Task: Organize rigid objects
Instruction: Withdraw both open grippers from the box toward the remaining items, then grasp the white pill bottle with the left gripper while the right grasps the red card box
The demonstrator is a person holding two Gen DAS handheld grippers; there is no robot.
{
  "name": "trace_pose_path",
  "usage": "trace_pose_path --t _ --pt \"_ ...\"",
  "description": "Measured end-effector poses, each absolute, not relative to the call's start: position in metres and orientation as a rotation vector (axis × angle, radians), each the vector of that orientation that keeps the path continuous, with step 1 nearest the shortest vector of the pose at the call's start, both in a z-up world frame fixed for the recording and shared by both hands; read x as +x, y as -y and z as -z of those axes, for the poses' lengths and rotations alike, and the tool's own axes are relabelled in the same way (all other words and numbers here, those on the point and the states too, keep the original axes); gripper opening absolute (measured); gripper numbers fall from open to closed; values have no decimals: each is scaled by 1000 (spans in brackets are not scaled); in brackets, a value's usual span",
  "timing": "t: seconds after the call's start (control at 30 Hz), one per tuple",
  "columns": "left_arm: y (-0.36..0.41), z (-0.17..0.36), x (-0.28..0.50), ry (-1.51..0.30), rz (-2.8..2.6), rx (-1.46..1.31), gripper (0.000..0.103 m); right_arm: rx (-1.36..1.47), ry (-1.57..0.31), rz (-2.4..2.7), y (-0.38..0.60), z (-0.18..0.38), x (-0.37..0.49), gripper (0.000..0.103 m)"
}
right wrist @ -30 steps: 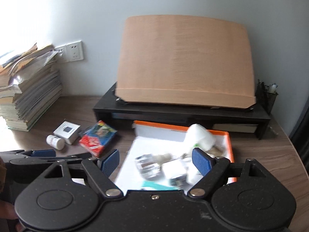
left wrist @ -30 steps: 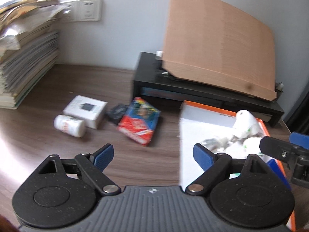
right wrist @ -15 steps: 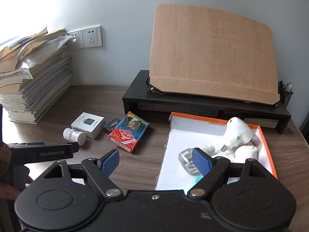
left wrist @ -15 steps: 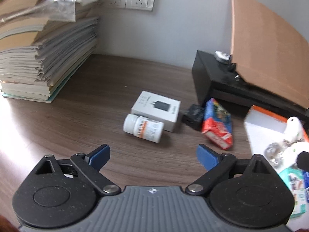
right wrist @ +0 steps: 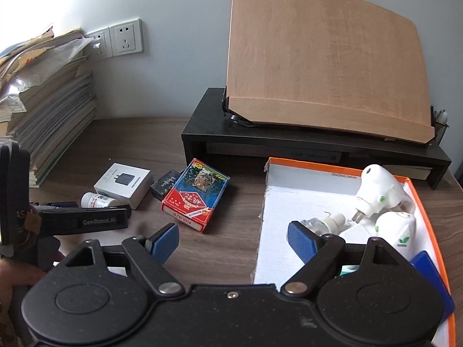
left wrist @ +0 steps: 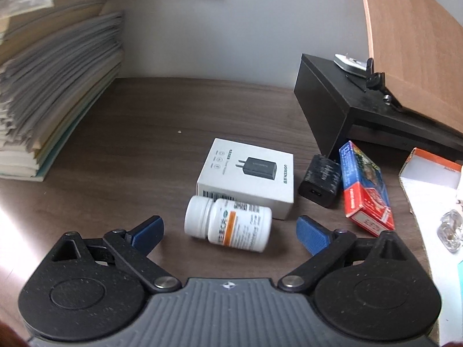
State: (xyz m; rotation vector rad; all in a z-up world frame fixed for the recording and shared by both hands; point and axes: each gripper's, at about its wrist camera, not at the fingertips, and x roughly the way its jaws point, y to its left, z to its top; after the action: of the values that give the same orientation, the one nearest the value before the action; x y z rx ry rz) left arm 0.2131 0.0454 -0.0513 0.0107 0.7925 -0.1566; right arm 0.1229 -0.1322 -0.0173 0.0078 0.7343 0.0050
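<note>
Left tool point(left wrist: 228, 232) opening over a pill bottle point(left wrist: 228, 224)

The bottle lies on its side on the desk point(left wrist: 144, 133), between the spread blue pads, untouched, against a white charger box point(left wrist: 249, 176). Right tool point(right wrist: 233, 241) is open, empty.

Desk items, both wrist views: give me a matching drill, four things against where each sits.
1 pill bottle
2 black charger
3 playing card box
4 white plug-in devices

A in the orange-rimmed box
B between the white charger box and the card box
C lying on its side against the white charger box
D on the desk left of the orange-rimmed box

1-C, 2-B, 3-D, 4-A
</note>
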Motion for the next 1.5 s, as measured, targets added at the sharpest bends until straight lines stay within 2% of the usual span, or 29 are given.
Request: trace_pose_path --t 0.33,0.43,0.5,0.77,0.97,1.0,1.03,1.07,1.5 --pt "-51 56 220 -787 183 21 98 38 -767 -15 120 30 155 97" --pt "-53 54 217 -770 200 26 78 71 -780 -22 118 35 166 97" --pt "-55 52 216 -768 217 18 60 98 -801 -32 116 39 176 97" --pt "-68 42 210 -778 255 -24 58 298 -884 -36 123 64 220 98" --pt "-71 40 211 -777 263 -42 58 342 -914 -7 124 78 243 99" --pt "-72 40 211 -780 264 -47 58 325 -919 -10 122 77 245 96" --pt "-73 40 211 -780 265 -53 58 305 -917 -25 118 76 245 80" --pt "-73 39 210 -777 268 -56 58 305 -910 -42 117 74 244 73" --pt "-65 24 186 -754 320 -67 58 77 -804 -6 95 42 172 71"
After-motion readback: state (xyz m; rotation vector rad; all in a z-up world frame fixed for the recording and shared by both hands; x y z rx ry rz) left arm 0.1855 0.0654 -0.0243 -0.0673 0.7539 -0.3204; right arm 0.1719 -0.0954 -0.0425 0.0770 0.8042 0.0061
